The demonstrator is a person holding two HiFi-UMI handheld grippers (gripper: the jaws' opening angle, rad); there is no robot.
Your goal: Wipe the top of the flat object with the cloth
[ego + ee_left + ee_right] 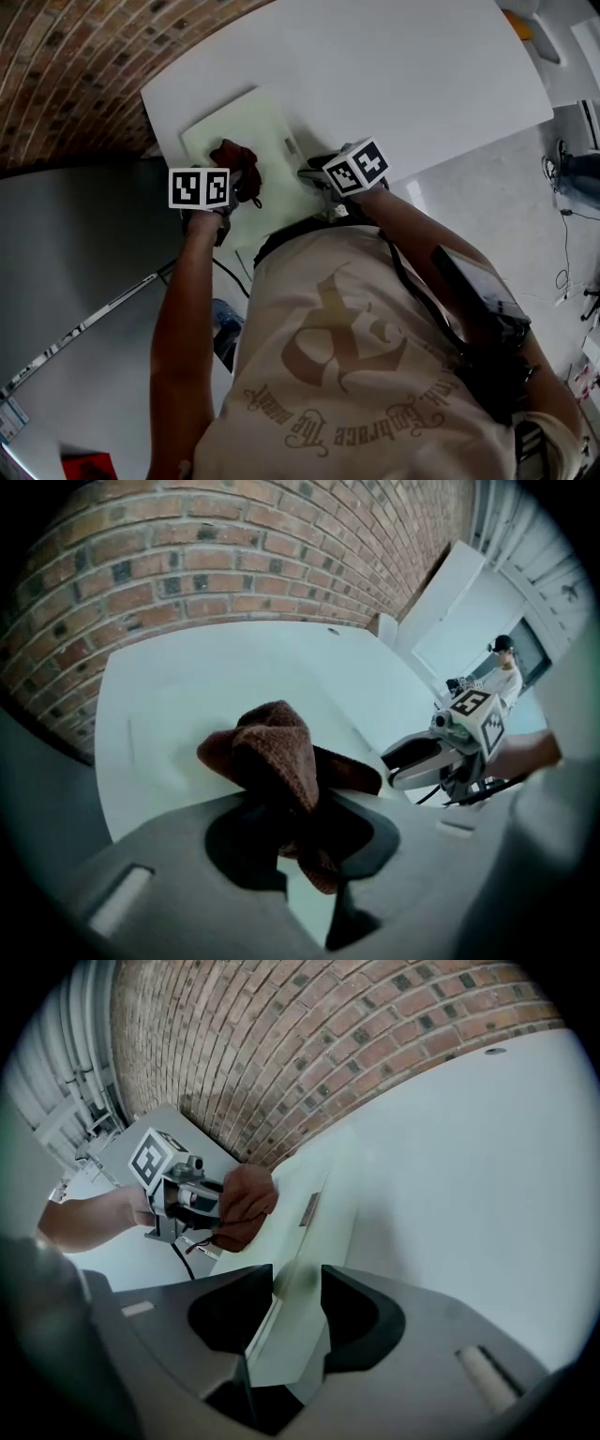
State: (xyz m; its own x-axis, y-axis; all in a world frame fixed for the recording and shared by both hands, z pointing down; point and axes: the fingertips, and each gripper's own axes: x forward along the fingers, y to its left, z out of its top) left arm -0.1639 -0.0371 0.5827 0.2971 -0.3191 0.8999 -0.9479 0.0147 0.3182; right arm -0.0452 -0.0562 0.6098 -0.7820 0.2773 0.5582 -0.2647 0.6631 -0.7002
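**While right steadies, left wipes**

With the cloth [277, 752] pinched in the left gripper's [298, 834] jaws and resting on the board [267, 131] on the table [403, 66], wiping looks begun. The right gripper's [297, 1283] jaws clamp the board's 3 o'clock edge. Next, sweep toward 12 o'clock, pressing flat.

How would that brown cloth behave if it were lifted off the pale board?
Probably floppy: the brown cloth bunches and droops in folds where the left gripper pinches it. Likely light and grippy too, given its nubby weave. Resting on the pale board, it shouldn't roll.
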